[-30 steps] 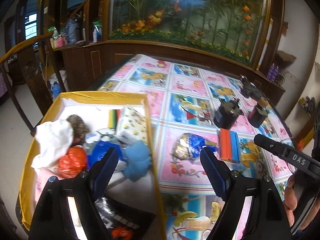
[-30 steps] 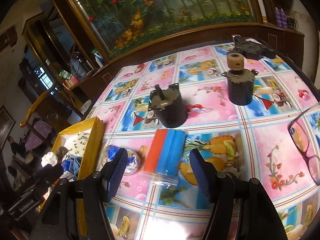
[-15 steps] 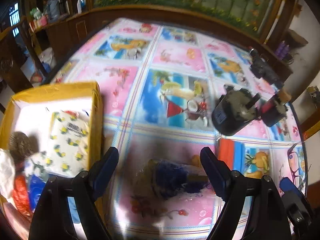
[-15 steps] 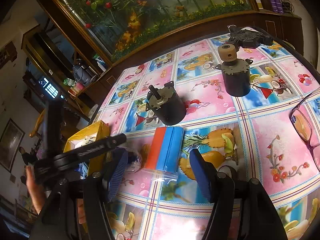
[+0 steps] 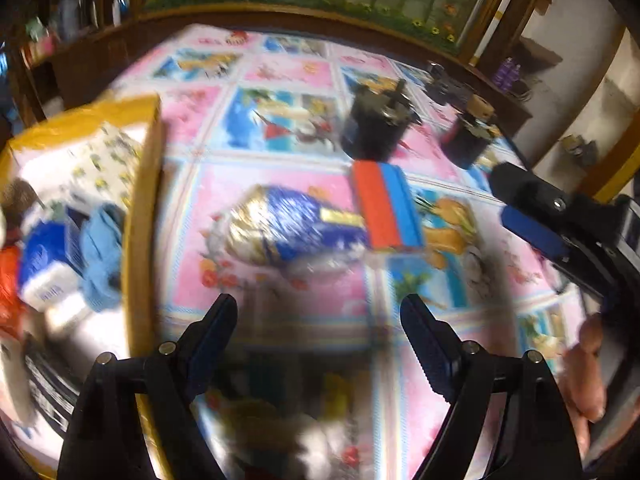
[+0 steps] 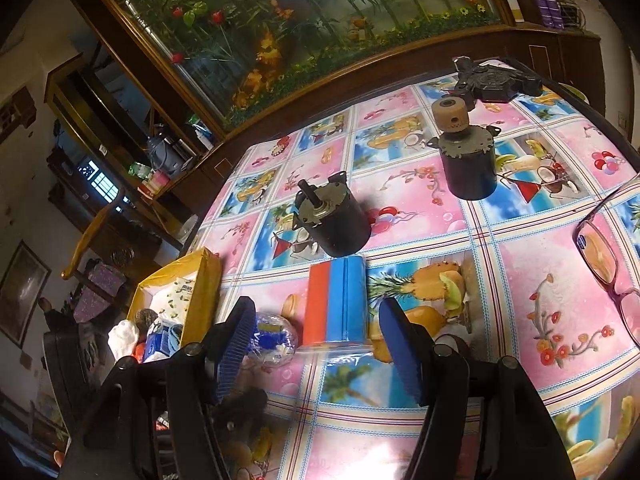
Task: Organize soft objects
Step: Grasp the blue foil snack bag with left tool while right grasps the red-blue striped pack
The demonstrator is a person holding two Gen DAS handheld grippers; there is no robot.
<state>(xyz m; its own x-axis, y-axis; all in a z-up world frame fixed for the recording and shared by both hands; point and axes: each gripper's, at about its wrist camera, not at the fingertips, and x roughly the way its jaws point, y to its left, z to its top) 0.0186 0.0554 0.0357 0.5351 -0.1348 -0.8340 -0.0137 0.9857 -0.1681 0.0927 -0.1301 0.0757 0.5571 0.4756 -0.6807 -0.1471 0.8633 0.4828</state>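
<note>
Left tongs (image 5: 316,328) spread, empty. Blue-gold foil bundle (image 5: 288,232) lies on the table (image 5: 280,152) at 12 o'clock; red-blue pack (image 5: 386,208) touches it at 2 o'clock. Right tongs (image 6: 316,344) spread, empty.

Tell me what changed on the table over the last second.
The left gripper swung from over the yellow box to above the blue-and-gold foil packet, jaws open, nothing gripped. The right gripper stayed open over the orange-and-blue block. Packet, block and both motors kept their places.
</note>
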